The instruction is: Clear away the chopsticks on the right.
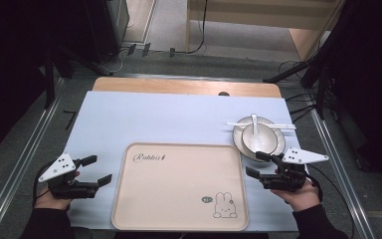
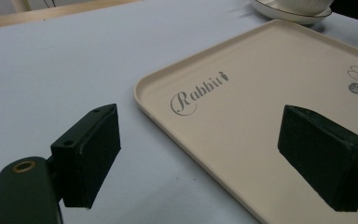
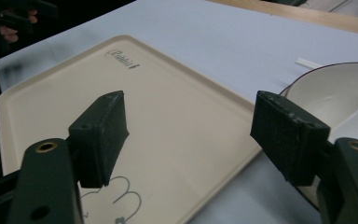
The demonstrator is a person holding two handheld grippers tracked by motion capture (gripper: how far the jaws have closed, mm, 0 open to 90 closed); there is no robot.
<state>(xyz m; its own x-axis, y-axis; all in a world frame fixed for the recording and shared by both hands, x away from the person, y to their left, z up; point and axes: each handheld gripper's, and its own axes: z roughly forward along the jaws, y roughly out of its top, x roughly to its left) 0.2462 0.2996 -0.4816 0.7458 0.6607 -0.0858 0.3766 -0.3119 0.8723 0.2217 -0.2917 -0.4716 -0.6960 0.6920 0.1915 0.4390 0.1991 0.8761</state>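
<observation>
On table: one tray [image 1: 179, 184] (one plate [image 1: 238, 144])

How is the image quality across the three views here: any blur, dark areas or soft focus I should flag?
High view: the pale blue table cover is evenly lit, with dark surroundings at both sides. Left gripper view: the near black pads look soft, while the beige rectangular tray lettering reads clearly. Right gripper view: mild softness overall, dim upper-left corner, and the white ceramic bowl is bright without harsh glare.

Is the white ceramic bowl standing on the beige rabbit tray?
No, the white ceramic bowl sits on a plate right of the beige tray.
</observation>
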